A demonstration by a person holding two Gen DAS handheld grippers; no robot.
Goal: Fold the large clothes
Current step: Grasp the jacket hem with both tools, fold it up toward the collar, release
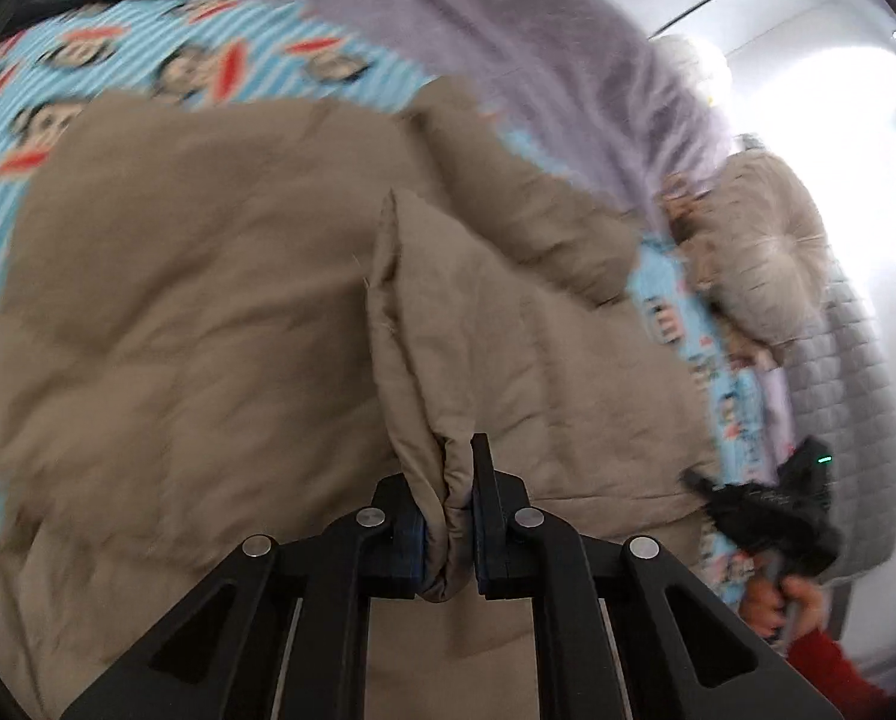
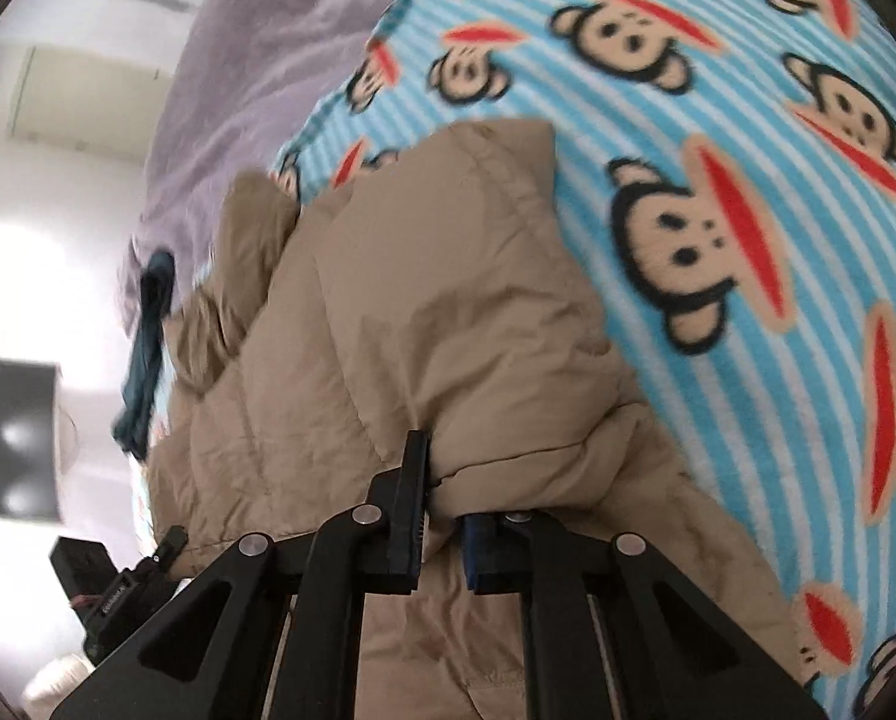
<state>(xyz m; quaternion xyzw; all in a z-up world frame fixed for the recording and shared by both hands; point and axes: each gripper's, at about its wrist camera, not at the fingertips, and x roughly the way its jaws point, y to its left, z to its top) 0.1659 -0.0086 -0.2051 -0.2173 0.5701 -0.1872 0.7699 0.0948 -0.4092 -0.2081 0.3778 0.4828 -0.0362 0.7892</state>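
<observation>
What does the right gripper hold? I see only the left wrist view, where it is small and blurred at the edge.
Observer: The right gripper is shut on a fold of the tan padded jacket.
Operator: What lies beside that fold?
Observer: The blue striped monkey blanket, spread on the right.
Operator: Anything else near the jacket?
Observer: A dark teal cloth lies at its far left edge, by the lilac fleece.

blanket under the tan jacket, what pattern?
Light-blue and white stripes with cartoon monkey faces; clearest in the right wrist view.
</observation>
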